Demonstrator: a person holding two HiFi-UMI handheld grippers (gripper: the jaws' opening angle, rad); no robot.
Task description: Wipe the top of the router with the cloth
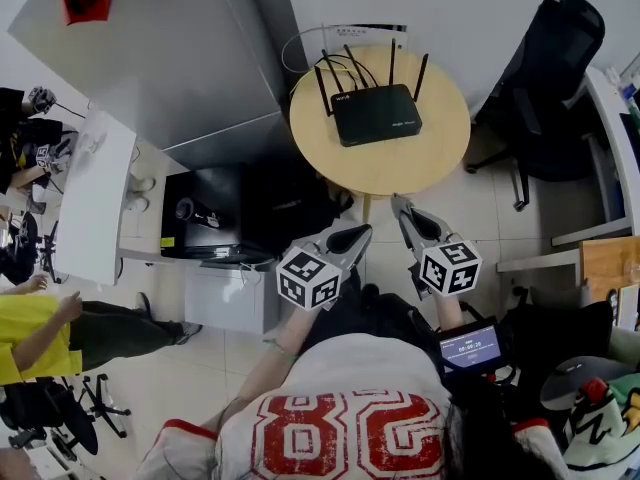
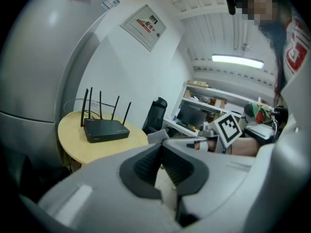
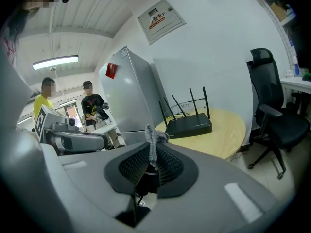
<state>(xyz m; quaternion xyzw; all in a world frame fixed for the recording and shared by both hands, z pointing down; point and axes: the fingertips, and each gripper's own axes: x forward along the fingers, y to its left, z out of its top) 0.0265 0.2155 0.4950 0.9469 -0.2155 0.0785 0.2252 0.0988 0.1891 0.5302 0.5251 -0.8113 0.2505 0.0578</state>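
A black router sits on a round tabletop. Well short of the router, the right gripper – fingers pinching a grey cloth – hovers beside the left gripper, fingers pressed together.

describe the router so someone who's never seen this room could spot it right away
Look for the round light-wood table that stands next to the tall grey cabinet. On its top, toward the wall side, lies the router, a flat black box. It is the only box on that table, and several thin black antennas stick up from its back edge.
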